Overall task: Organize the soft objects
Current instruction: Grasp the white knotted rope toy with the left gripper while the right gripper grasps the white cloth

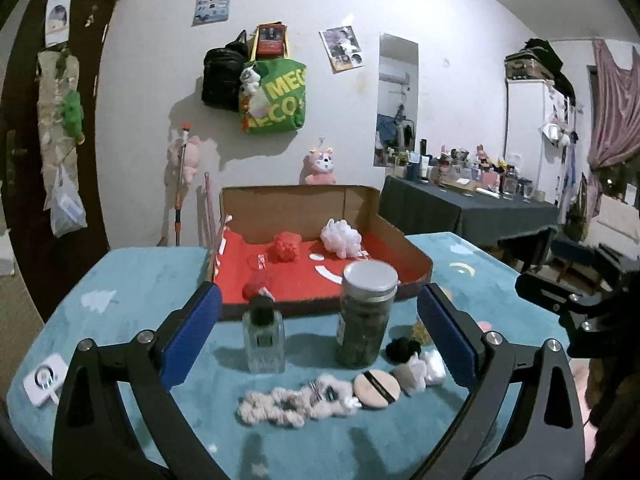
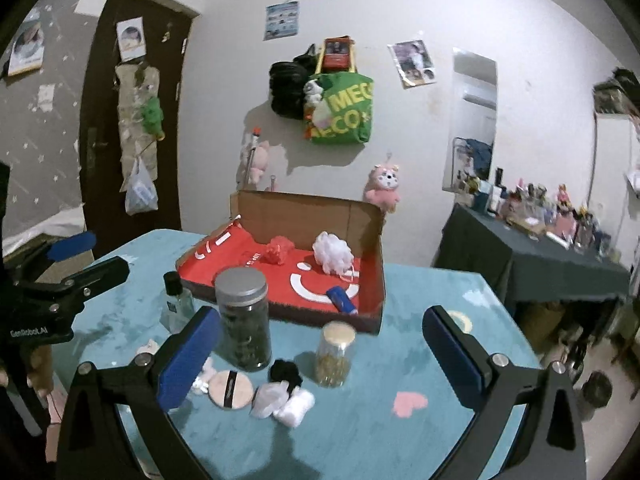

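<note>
Only right view shows blue item [image 2: 341,299] in box [image 2: 372,240]; both tools spread, empty.

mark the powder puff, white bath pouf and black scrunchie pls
powder puff [image 1: 377,389], left wrist view, on its beige face beside the black strap.
white bath pouf [image 2: 331,255], right wrist view, middle of its mesh ball.
black scrunchie [image 2: 285,373], right wrist view, on its fabric ring.

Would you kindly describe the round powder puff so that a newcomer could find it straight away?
Start at the red-lined cardboard box on the teal tablecloth, then come forward past the tall grey-lidded jar to the row of soft items at the near edge. The powder puff is the flat beige disc with a black band across it, unlike its fluffy neighbours.
</note>
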Demonstrator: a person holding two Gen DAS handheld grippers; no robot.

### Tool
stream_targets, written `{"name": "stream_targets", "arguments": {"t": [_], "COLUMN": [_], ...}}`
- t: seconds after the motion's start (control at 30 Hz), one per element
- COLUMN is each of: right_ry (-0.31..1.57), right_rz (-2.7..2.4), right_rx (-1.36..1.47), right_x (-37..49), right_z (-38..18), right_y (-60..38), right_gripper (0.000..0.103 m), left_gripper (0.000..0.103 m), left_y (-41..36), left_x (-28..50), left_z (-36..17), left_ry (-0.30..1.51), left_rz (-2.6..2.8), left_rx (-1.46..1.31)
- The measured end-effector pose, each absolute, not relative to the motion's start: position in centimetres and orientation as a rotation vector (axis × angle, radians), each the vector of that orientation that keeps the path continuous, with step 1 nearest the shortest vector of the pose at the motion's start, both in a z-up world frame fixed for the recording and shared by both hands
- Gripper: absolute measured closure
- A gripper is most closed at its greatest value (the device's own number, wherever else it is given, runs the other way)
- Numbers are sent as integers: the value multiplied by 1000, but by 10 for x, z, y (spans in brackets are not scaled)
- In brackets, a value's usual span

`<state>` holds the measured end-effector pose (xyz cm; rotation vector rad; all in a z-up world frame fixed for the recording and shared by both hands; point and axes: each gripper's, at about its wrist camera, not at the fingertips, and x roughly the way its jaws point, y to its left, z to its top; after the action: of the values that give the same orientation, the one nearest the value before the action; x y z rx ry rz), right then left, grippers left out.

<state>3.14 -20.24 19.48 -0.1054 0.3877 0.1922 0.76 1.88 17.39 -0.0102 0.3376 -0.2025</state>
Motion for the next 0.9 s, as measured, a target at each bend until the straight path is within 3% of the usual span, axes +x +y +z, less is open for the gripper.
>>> {"name": "stream_targets", "arguments": {"t": [0.9], "right_ry": [558], "right_rz": [101], "right_rx": [-37], "right_x": [41], "right_z": [85], "right_y": [-204], "right_gripper": [0], "left_gripper": [3], "left_y": [26], "left_x": [31], "left_z": [71], "left_ry": [587], "left_rz": [-109], "left_rx": [-17]}}
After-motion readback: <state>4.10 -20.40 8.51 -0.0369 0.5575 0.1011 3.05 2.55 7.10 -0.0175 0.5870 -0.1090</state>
